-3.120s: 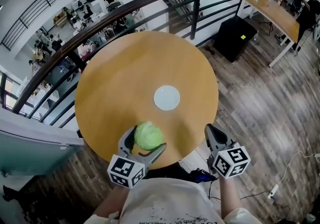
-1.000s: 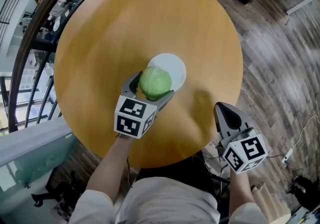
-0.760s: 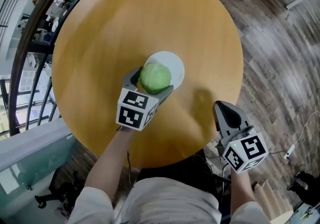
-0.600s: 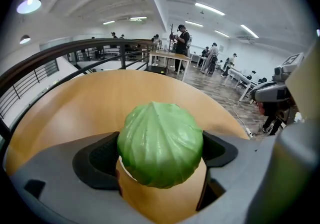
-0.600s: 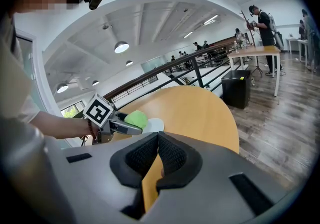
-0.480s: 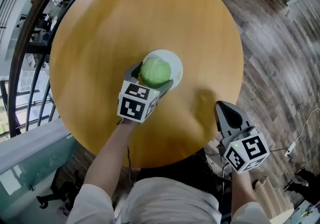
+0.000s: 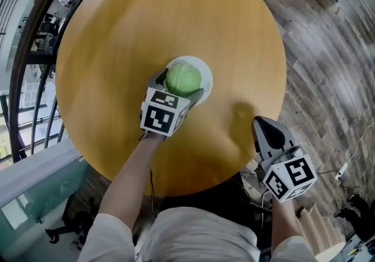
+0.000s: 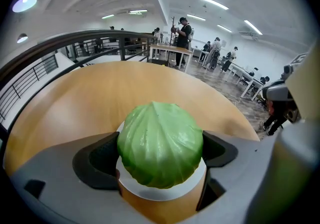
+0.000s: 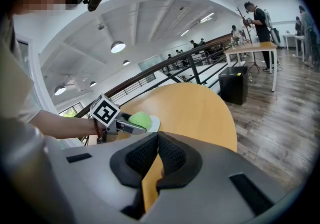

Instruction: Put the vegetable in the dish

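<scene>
A round green cabbage (image 7: 183, 79) (image 8: 160, 144) (image 9: 139, 119) sits between the jaws of my left gripper (image 7: 180, 86) (image 8: 160, 153), which is shut on it. The cabbage hangs right over the small white dish (image 7: 204, 73) (image 8: 160, 193) (image 9: 153, 124) near the middle of the round wooden table (image 7: 146, 26). Whether it touches the dish I cannot tell. My right gripper (image 7: 265, 132) (image 9: 156, 160) is shut and holds nothing, off the table's near right edge.
A dark metal railing (image 7: 26, 50) curves round the table's far left side. Wooden floor (image 7: 328, 55) lies to the right. In the left gripper view, desks and people (image 8: 182, 32) stand far behind the table.
My left gripper has carried the cabbage from the table's near edge forward to over the white dish. The right gripper has stayed at the near right edge.
</scene>
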`<state>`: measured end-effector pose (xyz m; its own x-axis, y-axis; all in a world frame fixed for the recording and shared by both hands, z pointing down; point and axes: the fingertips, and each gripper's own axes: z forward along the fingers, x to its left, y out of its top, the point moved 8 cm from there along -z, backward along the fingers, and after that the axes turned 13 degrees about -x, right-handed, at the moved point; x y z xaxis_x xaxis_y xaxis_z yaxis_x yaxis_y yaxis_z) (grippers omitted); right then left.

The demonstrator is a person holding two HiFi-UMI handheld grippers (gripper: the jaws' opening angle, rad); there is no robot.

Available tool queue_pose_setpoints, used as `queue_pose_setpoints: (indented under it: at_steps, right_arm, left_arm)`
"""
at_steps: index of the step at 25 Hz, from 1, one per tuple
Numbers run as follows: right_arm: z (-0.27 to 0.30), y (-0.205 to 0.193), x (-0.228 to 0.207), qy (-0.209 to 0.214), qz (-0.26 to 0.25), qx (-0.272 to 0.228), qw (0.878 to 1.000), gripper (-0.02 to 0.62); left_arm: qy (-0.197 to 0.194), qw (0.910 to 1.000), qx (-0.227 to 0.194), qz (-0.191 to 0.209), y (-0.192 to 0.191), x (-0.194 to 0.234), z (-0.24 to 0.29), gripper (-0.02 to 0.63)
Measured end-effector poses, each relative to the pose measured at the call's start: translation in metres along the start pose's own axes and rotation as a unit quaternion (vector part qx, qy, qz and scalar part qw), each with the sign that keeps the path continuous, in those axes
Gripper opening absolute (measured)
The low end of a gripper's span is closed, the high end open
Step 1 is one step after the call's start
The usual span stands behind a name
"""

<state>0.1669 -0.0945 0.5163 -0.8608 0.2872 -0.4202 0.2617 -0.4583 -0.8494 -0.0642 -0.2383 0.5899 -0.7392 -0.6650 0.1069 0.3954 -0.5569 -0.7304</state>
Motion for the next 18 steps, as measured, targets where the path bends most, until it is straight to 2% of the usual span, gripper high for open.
queue_pose_setpoints:
  at_steps: [10, 18]
  right_arm:
    - [-0.001, -0.007, -0.002, -0.002, 0.004, 0.006, 1.000, 0.025]
    - [-0.001, -0.010, -0.005, -0.002, 0.006, 0.008, 1.000, 0.025]
  left_arm:
    - [-0.001, 0.9996, 0.018, 0.020, -0.008, -0.002, 0.008, 0.487]
    - [-0.003, 0.9997, 0.018, 0.017, -0.007, -0.002, 0.012, 0.486]
